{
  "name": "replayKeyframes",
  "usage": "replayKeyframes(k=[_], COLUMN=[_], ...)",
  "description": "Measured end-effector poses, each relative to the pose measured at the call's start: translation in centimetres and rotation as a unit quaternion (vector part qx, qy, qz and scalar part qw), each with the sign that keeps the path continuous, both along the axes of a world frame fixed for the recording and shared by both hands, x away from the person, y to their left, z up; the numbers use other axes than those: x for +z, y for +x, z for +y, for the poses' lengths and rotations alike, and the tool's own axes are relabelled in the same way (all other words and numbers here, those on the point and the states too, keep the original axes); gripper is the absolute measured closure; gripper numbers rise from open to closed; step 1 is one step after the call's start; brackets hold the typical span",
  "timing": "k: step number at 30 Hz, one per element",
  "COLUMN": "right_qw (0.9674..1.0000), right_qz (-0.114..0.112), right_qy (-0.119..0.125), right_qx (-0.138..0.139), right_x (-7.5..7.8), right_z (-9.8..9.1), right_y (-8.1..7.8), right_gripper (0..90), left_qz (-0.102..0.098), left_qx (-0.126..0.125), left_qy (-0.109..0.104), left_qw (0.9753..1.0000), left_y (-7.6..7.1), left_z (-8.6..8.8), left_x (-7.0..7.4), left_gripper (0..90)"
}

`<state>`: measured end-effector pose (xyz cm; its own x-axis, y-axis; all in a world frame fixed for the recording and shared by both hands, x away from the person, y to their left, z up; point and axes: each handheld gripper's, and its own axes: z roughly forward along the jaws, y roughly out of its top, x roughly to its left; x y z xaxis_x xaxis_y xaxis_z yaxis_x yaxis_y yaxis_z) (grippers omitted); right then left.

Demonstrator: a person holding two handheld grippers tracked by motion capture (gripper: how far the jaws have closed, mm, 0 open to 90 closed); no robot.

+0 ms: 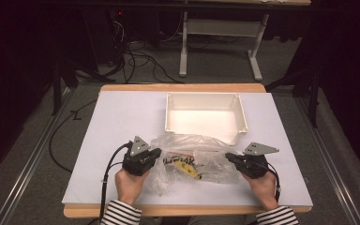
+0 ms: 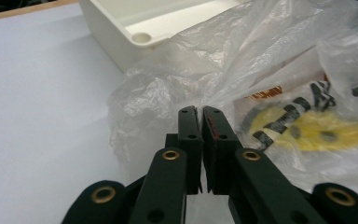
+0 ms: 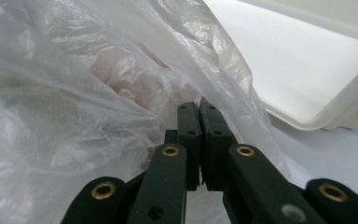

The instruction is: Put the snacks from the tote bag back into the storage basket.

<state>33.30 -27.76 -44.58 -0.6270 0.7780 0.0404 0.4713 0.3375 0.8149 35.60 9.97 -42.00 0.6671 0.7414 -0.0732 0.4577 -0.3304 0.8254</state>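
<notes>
Clear plastic bag (image 1: 194, 161), crumpled, with a yellow-and-black printed item inside, lies at the white tray's (image 1: 206, 117) 6 o'clock, touching its near wall. Judged light, limp and slippery, best held by gathered film at opposite edges. Left gripper (image 2: 199, 111) and right gripper (image 3: 198, 106) each have jaws pressed together, pinching film at 9 and 3 o'clock.

Left tongs (image 1: 157, 153) and right tongs (image 1: 228, 156) point inward toward each other, jaws closed together. Both hands grip from behind, striped sleeves at the near edge.
</notes>
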Motion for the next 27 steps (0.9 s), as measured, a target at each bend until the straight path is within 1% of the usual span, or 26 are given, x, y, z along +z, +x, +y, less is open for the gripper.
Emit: replayKeyframes(k=[3, 4, 6, 7, 8, 11, 12, 14, 16, 20, 22, 25, 26, 27], right_qw=[1.0000, 1.0000, 0.9999, 0.9999, 0.9999, 0.9997, 0.9995, 0.9994, 0.9992, 0.9989, 0.9986, 0.9984, 0.9981, 0.9981], right_qz=[0.002, 0.004, 0.007, 0.011, 0.011, 0.019, 0.024, 0.027, 0.032, 0.035, 0.042, 0.045, 0.048, 0.048], right_qy=[-0.002, 0.000, -0.001, -0.003, -0.003, -0.005, -0.005, -0.005, -0.007, -0.009, -0.012, -0.015, -0.017, -0.017], right_qx=[-0.003, -0.005, -0.008, -0.010, -0.010, -0.016, -0.020, -0.022, -0.025, -0.028, -0.031, -0.030, -0.033, -0.033], right_x=[0.0, -0.1, -0.1, -0.4, -0.4, -0.7, -0.8, -0.9, -1.3, -1.6, -1.8, -2.1, -2.4, -2.4], right_z=[-0.1, -0.1, -0.2, -0.2, -0.2, -0.4, -0.4, -0.4, -0.4, -0.5, -0.4, -0.5, -0.6, -0.6], right_y=[0.3, 0.4, 0.6, 0.9, 0.9, 1.4, 1.6, 1.8, 2.2, 2.6, 2.9, 3.0, 3.2, 3.2], right_gripper=[88.9, 89.0, 89.4, 89.7, 89.7, 89.8, 89.9, 89.9, 89.9, 90.0, 90.0, 90.0, 90.0, 90.0], left_qz=[0.010, 0.018, 0.028, 0.035, 0.035, 0.047, 0.056, 0.059, 0.073, 0.078, 0.081, 0.092, 0.094, 0.094], left_qx=[0.009, 0.012, 0.016, 0.017, 0.017, 0.016, 0.015, 0.014, 0.012, 0.011, 0.009, 0.008, 0.008, 0.008], left_qy=[0.006, 0.012, 0.021, 0.022, 0.022, 0.025, 0.025, 0.027, 0.027, 0.027, 0.029, 0.030, 0.037, 0.037], left_qw=[0.9999, 0.9997, 0.9993, 0.9990, 0.9990, 0.9984, 0.9980, 0.9978, 0.9969, 0.9966, 0.9963, 0.9953, 0.9949, 0.9949], left_y=[1.1, 1.5, 2.0, 2.3, 2.3, 2.7, 3.0, 3.2, 3.4, 3.5, 3.6, 3.8, 3.9, 3.9], left_z=[-0.3, -0.4, -0.7, -0.9, -0.9, -1.2, -1.2, -1.3, -1.4, -1.4, -1.4, -1.5, -1.7, -1.7], left_x=[-0.7, -1.1, -1.6, -2.0, -2.0, -2.4, -2.7, -2.8, -3.2, -3.4, -3.6, -4.1, -4.4, -4.4], left_gripper=[89.6, 89.9, 90.0, 90.0, 90.0, 90.0, 90.0, 90.0, 90.0, 90.0, 90.0, 90.0, 90.0, 90.0])
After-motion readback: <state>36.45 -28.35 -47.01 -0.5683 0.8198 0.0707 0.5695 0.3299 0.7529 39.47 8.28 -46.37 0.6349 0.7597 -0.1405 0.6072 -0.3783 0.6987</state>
